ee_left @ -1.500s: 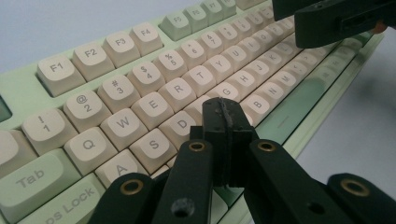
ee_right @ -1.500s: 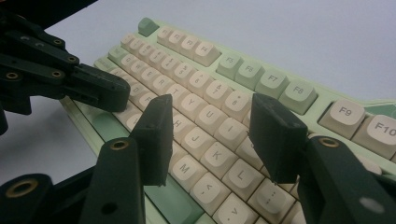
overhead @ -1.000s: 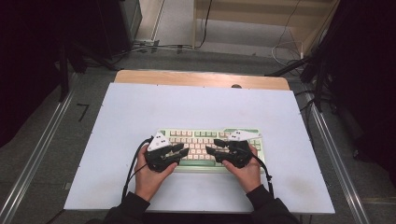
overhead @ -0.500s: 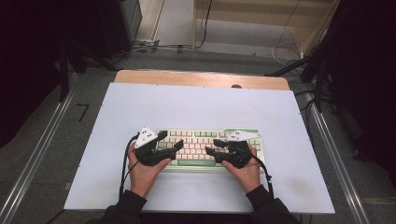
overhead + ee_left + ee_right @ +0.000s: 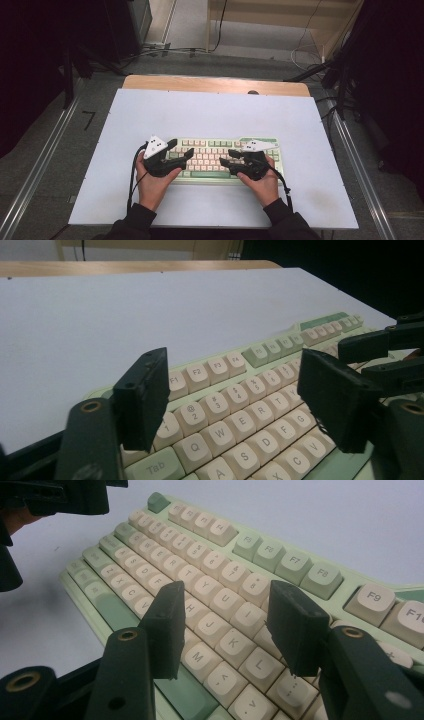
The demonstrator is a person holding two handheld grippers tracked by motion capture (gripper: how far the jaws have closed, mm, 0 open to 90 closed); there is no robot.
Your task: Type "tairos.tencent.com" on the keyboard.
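A pale green keyboard [image 5: 215, 150] with cream keys lies on the white table top [image 5: 210, 115], near its front edge. My left gripper [image 5: 183, 148] hovers at the keyboard's left end, over the number and QWERTY keys [image 5: 250, 440]. Its jaws opened wide and have just been closing a little, and nothing is between them [image 5: 235, 380]. My right gripper [image 5: 226, 157] hangs over the keyboard's right half, jaws apart above the letter keys [image 5: 210, 530] and gripping nothing [image 5: 227, 605]. Each gripper view also shows the other gripper farther off: the right gripper [image 5: 380, 347] and the left gripper [image 5: 60, 495].
A wooden strip [image 5: 215, 84] runs along the table's far edge, with a small dark round spot [image 5: 253, 92] on it. Metal rails [image 5: 40, 165] flank the table on both sides. Cables lie on the floor behind. Bare white surface surrounds the keyboard.
My left gripper has shifted a little to the left, toward the keyboard's end, and its jaws have spread wider apart. The right gripper has stayed put.
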